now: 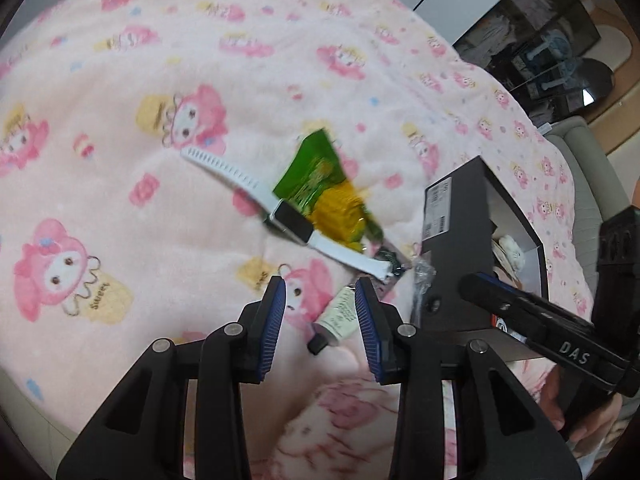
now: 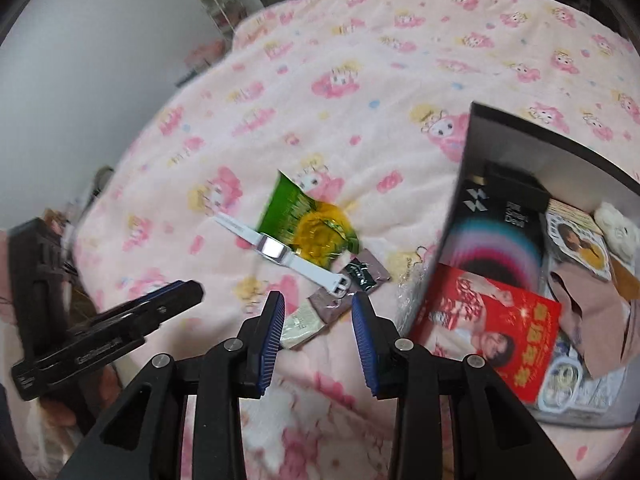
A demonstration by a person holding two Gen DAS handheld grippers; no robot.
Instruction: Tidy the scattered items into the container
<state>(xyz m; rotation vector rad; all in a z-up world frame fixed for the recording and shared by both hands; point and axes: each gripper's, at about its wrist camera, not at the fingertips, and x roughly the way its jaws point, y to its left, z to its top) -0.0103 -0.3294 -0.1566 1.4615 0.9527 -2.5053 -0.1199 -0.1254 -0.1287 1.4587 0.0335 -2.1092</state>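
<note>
Pink blanket (image 1: 120, 80) — open room left of the black box (image 1: 456, 248).

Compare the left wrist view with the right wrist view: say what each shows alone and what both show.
Only the left wrist view: the tube's black cap and a white label on the box's outer wall.

Only the right wrist view: the box's contents, including a red packet and a black booklet, plus the brown sachet in full.

Both: the pink blanket, white watch, green-and-yellow packet, and both grippers, left and right, open and empty.
</note>
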